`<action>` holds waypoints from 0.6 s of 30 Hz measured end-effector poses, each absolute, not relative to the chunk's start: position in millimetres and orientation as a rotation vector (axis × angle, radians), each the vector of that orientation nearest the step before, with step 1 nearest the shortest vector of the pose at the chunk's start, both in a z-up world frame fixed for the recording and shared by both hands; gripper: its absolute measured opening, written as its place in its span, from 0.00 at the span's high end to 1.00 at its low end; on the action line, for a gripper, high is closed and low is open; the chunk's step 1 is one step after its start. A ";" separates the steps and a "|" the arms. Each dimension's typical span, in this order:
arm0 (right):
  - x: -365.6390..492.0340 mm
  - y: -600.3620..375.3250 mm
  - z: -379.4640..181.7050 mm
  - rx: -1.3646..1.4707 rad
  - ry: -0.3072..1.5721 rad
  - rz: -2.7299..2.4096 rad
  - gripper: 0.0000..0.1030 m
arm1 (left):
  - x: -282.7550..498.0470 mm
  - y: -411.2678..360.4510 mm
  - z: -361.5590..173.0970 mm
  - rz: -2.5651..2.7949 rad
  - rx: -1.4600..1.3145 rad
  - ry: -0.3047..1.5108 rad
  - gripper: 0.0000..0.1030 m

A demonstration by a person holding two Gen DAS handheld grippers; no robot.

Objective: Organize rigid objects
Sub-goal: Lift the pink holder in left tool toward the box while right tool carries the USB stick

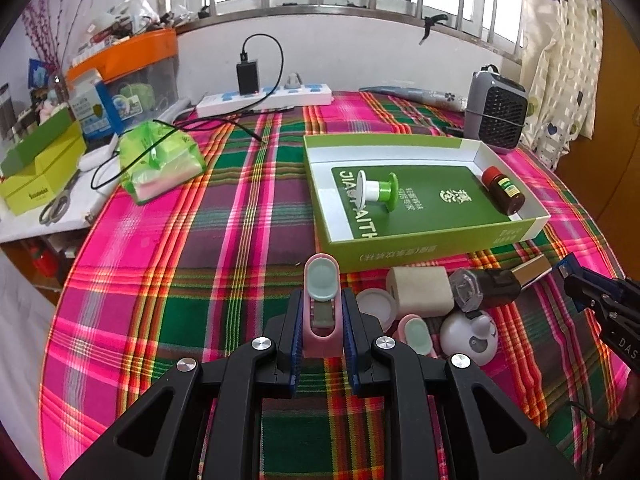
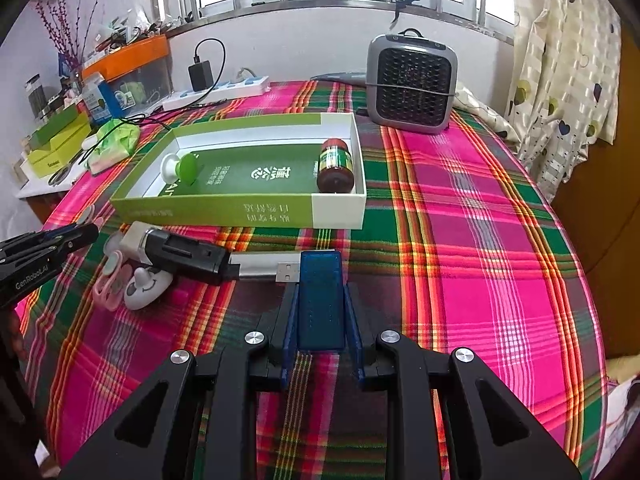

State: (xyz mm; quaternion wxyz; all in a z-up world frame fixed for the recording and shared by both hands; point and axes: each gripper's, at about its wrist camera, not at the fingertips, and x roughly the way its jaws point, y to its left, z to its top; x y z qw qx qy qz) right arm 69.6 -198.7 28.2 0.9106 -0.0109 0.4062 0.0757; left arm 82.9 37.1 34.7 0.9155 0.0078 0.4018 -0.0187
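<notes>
Holding: the left gripper (image 1: 322, 320) was closed on a pink counter (image 1: 322, 312) with a mint button and a small grey screen, carried above the plaid cloth (image 1: 200, 260).
Right claw: the right gripper (image 2: 320, 312) was clamped on a translucent blue USB stick (image 2: 319, 300), its metal plug pointing left.
Risk, pink counter: its smooth rounded shell sat between narrow pads; I judged a tilt on the way to the box could let it slide out onto the pile below.
Risk, stick: the hold was near its rear, so a knock against the box wall might twist it loose.
Risk, crossing: both claws were near the same box (image 1: 432, 240); reaching together could make them collide.
Box: green and white, open-topped, beyond the pile; a brown bottle (image 1: 503, 192) lay at its right end and a green-and-white spool-like piece (image 1: 378, 192) at its left.
Pile left to sort: a beige block (image 1: 420, 292), a black device (image 1: 486, 288), a white round gadget (image 1: 470, 338), a second pink counter (image 1: 416, 336) and a white lid (image 1: 376, 304), close together in front of the box.
Progress: two items boxed, two in hand, several waiting.
</notes>
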 end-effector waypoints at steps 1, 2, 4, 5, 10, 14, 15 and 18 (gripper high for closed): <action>69.5 -198.7 29.2 -0.024 0.835 0.157 0.78 | 82.6 36.4 35.4 -0.038 0.017 0.825 0.83; 69.5 -198.9 30.2 -0.024 0.832 0.157 0.78 | 82.5 36.0 37.0 -0.039 0.018 0.821 0.83; 69.8 -199.3 32.2 -0.023 0.827 0.160 0.78 | 81.9 35.3 39.9 -0.039 0.019 0.815 0.83; 70.2 -199.1 33.5 -0.024 0.824 0.161 0.78 | 81.7 35.0 40.7 -0.039 0.020 0.812 0.83; 72.7 -198.5 42.7 -0.025 0.798 0.167 0.78 | 81.6 33.9 48.2 -0.041 0.020 0.792 0.83; 75.3 -196.6 46.6 -0.028 0.788 0.170 0.78 | 83.2 31.4 53.1 -0.048 0.024 0.780 0.83; 76.1 -196.1 47.6 -0.030 0.785 0.172 0.78 | 84.0 30.7 54.6 -0.050 0.025 0.777 0.83; 78.6 -193.5 51.3 -0.033 0.776 0.177 0.78 | 85.6 28.8 58.6 -0.049 0.034 0.760 0.83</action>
